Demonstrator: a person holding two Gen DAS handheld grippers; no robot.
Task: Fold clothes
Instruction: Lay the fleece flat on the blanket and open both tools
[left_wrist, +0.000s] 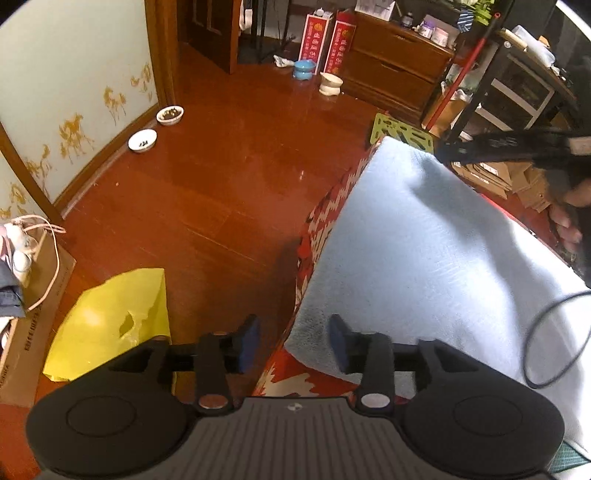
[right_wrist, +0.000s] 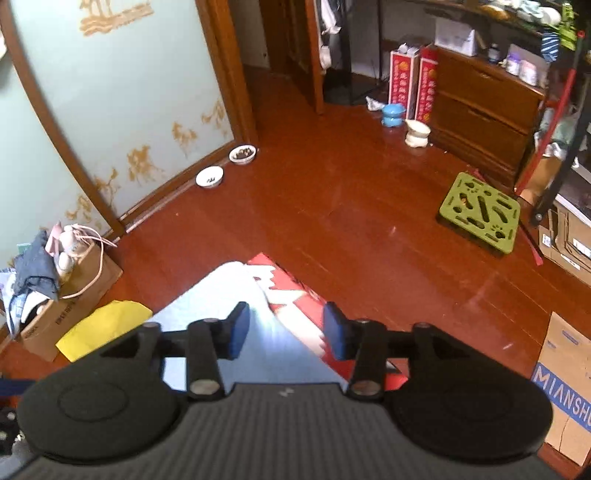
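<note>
1. The left gripper (left_wrist: 293, 341) has its jaws apart with nothing between the blue pads (left_wrist: 248, 341); it hangs over the near corner of the cloth (left_wrist: 424, 266).
2. The cloth, pale blue and towel-like, lies flat on a table under a red-and-white zigzag cover (left_wrist: 317, 221). Its right and lower edges run out of the left wrist view, so its full shape cannot be told.
3. A thin black cable (left_wrist: 546, 332) loops over the cloth at the right.
4. At the right edge of that view a blurred hand (left_wrist: 569, 221) and a dark bar above it are partly cut off; what the bar is cannot be made out.
5. The right gripper (right_wrist: 286, 336) also has its jaws parted and empty, above the cloth (right_wrist: 221, 295) where its edge meets the cover (right_wrist: 295, 295).
6. In the right wrist view the gripper body hides most of the cloth; only a narrow wedge shows.
7. On the floor: a yellow bag (left_wrist: 110, 325), torn near its middle, beside a cardboard box (right_wrist: 66, 314) stuffed with dark fabric and a pink cord.
8. Two bowls (left_wrist: 142, 140) stand by the wall; their contents are too small to name.
9. A green perforated stool (right_wrist: 480, 214) stands on the floor; in the left wrist view the table hides most of it.
</note>
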